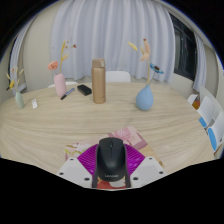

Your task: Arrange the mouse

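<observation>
A black computer mouse (pixel 111 157) sits between my gripper's (pixel 111 165) two fingers, its nose pointing away over the table. The magenta pads (pixel 88 160) press against both of its sides, so the gripper is shut on it. The mouse appears held a little above the light wooden table (pixel 80 125). Its rear end is hidden by the gripper body.
Just beyond the mouse lies a pinkish flat object (pixel 128 136). Further back stand a blue vase (pixel 145 97) with a branch, a tall tan cylinder (pixel 98 77), a pink cup (pixel 60 84) and a small black item (pixel 84 90). Books (pixel 209 114) lean at the right edge; a white curtain hangs behind.
</observation>
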A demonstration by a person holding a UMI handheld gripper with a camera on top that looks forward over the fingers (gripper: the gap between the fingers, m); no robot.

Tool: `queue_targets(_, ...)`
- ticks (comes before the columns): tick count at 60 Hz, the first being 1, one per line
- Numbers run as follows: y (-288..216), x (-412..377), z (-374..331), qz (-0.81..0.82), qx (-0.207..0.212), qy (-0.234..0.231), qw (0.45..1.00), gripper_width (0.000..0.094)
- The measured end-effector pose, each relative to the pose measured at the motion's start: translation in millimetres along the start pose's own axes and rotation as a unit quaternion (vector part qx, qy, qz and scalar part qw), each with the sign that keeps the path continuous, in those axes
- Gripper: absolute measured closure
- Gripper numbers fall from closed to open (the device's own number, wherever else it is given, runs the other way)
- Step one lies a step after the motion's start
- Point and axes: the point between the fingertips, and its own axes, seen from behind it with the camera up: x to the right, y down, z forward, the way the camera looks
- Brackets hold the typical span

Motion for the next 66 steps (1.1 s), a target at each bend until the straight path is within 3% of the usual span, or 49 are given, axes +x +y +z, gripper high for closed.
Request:
queue_targets(12, 43.6, 5.5, 20.7, -0.003, -0.025, -0.029, 0.999, 0.0531)
queue_targets(20, 47.4, 3.4, 21.5, 0.001, -0.024, -0.038, 0.999, 0.0419)
queue_targets(25, 40.1, 10.5, 16.2, 0.004, -0.020, -0.023, 1.000, 0.0051)
queue_targets(28, 28.9, 14.2, 7.6, -0.002, -0.009, -0.010, 1.000, 0.0102)
queue_targets(36, -5.8, 4.1, -40.6, 0.003, 0.015, 0.006, 1.000, 0.0079)
queue_targets(45, -21.7, -59.8, -120.9, 0.018, 0.034, -0.001, 0.999, 0.0080)
queue_targets(66, 53.1, -252.7, -243.2, 0.035, 0.014, -0.027, 0.999, 0.0084)
